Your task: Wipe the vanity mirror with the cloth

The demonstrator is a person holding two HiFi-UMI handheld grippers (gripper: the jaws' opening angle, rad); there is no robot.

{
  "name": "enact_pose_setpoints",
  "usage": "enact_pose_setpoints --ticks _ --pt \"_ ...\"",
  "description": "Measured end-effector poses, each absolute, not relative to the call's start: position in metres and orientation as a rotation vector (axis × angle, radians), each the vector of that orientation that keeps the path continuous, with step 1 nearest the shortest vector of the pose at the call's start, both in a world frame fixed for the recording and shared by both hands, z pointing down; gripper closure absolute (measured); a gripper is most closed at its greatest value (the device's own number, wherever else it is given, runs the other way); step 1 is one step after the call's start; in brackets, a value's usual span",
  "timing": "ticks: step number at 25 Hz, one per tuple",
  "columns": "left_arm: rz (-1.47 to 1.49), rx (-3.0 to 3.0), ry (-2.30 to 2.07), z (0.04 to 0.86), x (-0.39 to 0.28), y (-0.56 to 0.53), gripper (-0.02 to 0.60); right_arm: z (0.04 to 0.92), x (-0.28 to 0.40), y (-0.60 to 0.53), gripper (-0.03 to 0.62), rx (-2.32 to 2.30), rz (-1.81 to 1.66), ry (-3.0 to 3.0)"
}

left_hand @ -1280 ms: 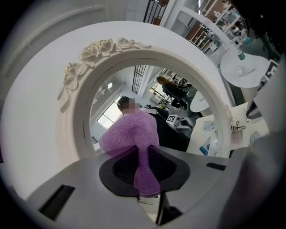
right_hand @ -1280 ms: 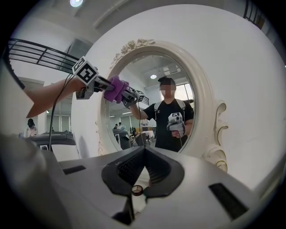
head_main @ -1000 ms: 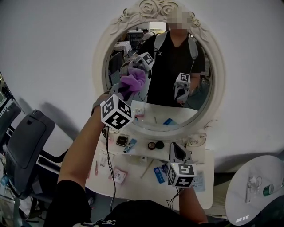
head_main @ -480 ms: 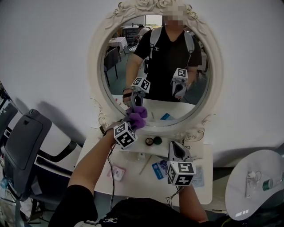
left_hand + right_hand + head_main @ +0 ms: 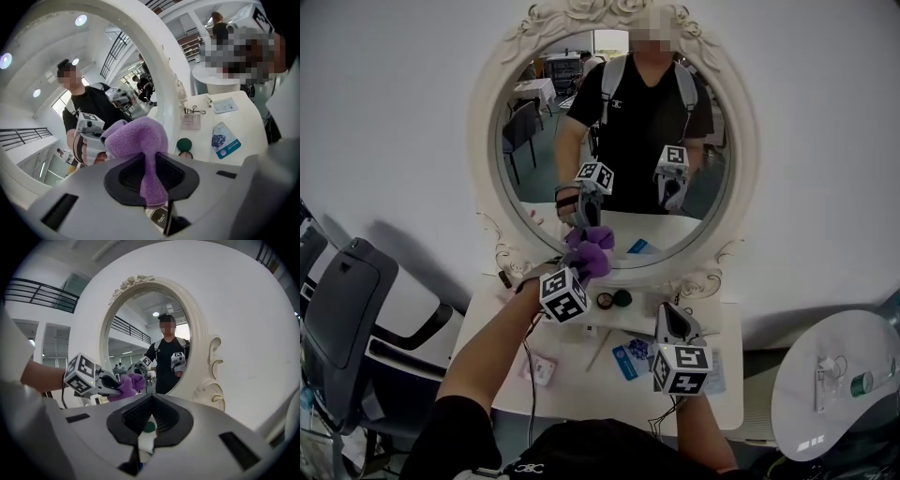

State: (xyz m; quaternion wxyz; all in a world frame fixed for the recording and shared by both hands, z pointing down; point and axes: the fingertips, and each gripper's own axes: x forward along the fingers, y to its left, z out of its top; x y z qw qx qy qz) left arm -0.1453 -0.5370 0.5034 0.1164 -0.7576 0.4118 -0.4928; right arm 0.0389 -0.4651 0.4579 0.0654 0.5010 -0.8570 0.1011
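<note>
The oval vanity mirror [image 5: 609,141] in a white carved frame [image 5: 483,169] stands on a white table [image 5: 727,394] against the wall. My left gripper [image 5: 577,277] is shut on a purple cloth [image 5: 590,258], held at the bottom edge of the glass, left of centre. In the left gripper view the cloth [image 5: 140,140] bulges out of the jaws beside the frame [image 5: 159,79]. My right gripper [image 5: 675,323] hangs low over the table's right part, shut with nothing in it. The right gripper view shows the mirror [image 5: 140,333] and the cloth [image 5: 129,384] ahead.
Small items lie on the table: a green round compact [image 5: 622,298], blue packets [image 5: 630,358] and a pink card [image 5: 542,369]. A dark chair [image 5: 342,319] stands at the left. A round white side table [image 5: 834,384] is at the right.
My left gripper carried the cloth from the glass's upper left down to its bottom edge, then almost held still. The right gripper has stayed in place.
</note>
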Motion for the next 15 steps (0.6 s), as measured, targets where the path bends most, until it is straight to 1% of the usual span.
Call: enact_pose_setpoints --ticks 3,6,15 --pt "-1.359 -2.16 1.174 0.465 -0.13 -0.533 0.511 0.457 0.039 -0.467 0.586 1.514 0.307 -2.593" --pt "-1.254 -2.074 1.176 0.409 -0.12 -0.53 0.511 0.453 0.037 -0.469 0.586 1.509 0.3 -2.608" --pt "-0.956 -1.838 1.257 0.194 -0.111 -0.52 0.511 0.437 0.026 -0.471 0.586 1.47 0.261 -2.681"
